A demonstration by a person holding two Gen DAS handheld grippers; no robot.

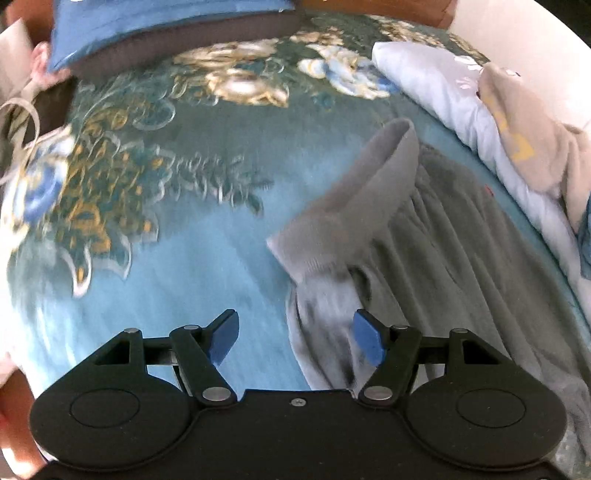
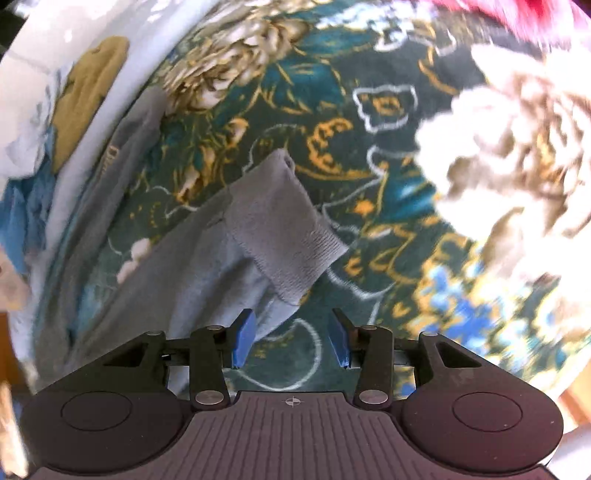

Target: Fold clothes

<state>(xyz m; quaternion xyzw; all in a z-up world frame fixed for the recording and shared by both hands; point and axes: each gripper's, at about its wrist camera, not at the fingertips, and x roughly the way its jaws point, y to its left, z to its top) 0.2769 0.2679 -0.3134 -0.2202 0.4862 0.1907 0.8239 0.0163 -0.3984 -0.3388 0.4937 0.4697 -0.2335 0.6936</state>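
A bed covered by a teal bedspread (image 1: 207,273) with gold, white and blue flowers fills both views; the print is dense and dark toward the far edge and plain blue nearer the left gripper (image 1: 295,341). A grey garment (image 1: 461,258) lies on the bedspread toward its right side, ruched in long folds, with a ribbed cuff (image 1: 325,236) turned back on top and pointing toward the middle of the bed. Along the right edge lies a heap of pale laundry (image 1: 443,92) with a beige piece (image 1: 524,147) on it, and a cream wall behind. At the far edge sits a blue pillow (image 1: 159,26) with a dark underside, and brown wood shows past it.

The left gripper hangs over the near edge of the garment with its jaws spread, holding nothing; the cloth lies under its right finger. In the right wrist view the right gripper (image 2: 291,339) also has its jaws spread, with bare bedspread (image 2: 369,122) between them and the garment (image 2: 207,266) reaching its left finger. Something red shows blurred at the top right corner there.
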